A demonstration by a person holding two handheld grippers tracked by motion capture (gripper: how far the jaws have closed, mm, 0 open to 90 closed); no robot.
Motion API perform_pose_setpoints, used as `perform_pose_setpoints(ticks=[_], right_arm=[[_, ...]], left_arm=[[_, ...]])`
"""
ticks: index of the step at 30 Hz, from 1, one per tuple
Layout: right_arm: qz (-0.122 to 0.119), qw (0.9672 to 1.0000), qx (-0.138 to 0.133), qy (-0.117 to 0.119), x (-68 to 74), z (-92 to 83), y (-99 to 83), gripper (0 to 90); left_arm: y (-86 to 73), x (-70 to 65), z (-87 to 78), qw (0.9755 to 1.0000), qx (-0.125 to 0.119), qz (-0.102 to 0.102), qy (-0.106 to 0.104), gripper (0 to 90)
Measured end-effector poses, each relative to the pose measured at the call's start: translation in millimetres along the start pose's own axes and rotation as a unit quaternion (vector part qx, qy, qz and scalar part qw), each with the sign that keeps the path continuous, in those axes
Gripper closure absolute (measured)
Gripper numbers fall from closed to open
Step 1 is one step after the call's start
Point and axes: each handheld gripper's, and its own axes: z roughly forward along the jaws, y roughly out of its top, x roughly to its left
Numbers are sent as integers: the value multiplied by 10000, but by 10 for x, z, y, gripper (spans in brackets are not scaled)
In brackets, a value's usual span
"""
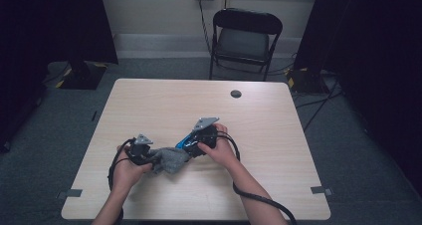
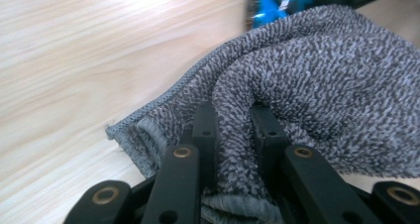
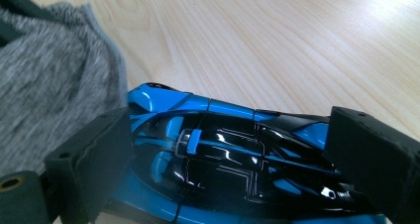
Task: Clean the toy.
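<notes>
I hold the car (image 3: 237, 154) clamped in the right gripper (image 3: 228, 159); the left gripper (image 2: 233, 135), shut on the cloth (image 2: 317, 80), wipes it next.

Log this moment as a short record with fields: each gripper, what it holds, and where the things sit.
left gripper: shut on a fold of the grey cloth
right gripper: jaws closed on the sides of the blue and black toy car
cloth and car: cloth lies against the car's end
surface: wooden table
background: black folding chair beyond the table
</notes>
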Motion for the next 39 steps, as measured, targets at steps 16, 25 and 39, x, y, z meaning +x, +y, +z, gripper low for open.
perform_pose_setpoints(ticks=[16, 25, 39], right_arm=[[-23, 10000, 17, 12, -4, 0, 5, 44], [-11, 10000, -8, 12, -2, -1, -2, 44], [-20, 10000, -4, 28, -6, -2, -3, 44]], left_arm=[[19, 158, 15, 9987, -171, -352, 316, 762], [76, 297, -152, 9914, -854, -930, 357, 762], [453, 344, -20, 9877, -1165, -921, 495, 759]])
